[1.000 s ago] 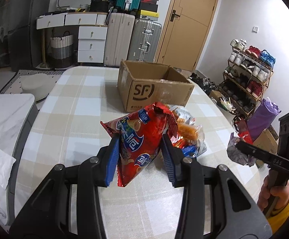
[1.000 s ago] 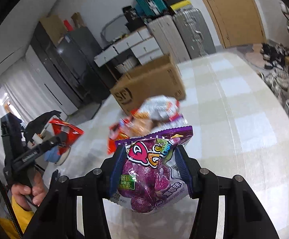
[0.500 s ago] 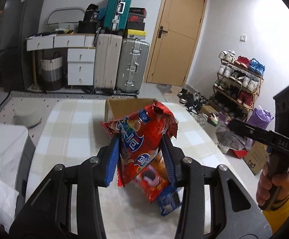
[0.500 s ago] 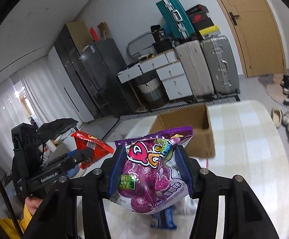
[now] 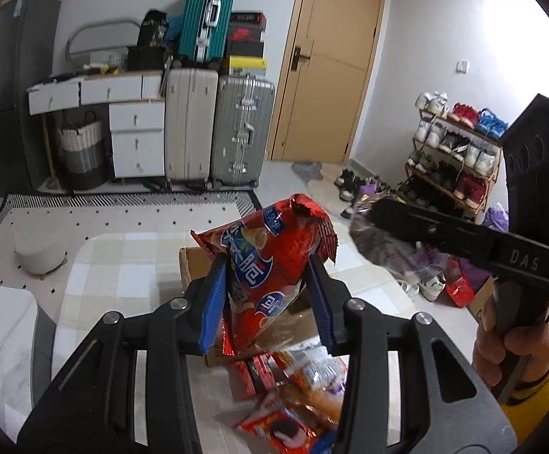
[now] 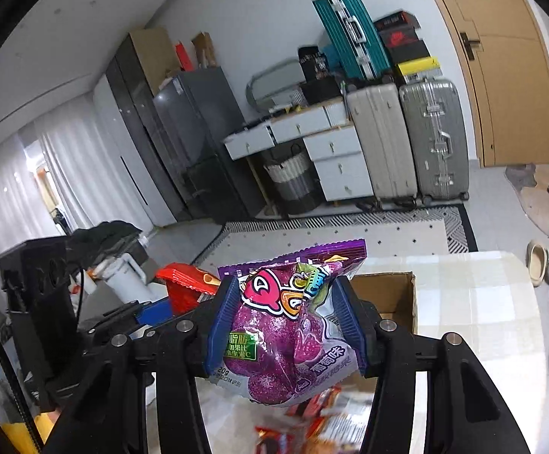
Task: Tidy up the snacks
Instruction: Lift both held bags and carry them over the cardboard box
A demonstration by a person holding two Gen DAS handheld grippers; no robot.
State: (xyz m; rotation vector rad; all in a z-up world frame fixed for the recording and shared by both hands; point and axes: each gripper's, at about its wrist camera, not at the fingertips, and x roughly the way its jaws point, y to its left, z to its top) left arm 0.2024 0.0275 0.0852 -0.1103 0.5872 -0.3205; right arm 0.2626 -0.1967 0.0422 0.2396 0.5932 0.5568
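"DAS" on right claw [image 5: 388, 223]; "20g" on purple bag [image 6: 293, 340]

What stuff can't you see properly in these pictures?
- Inside of the cardboard box: in the left wrist view the red chip bag covers it; in the right wrist view the purple candy bag hides most of it.
- Snack pile on the table: blurred in both views, so labels are unreadable.
- Purple candy bag in the left wrist view: a blurred smear.
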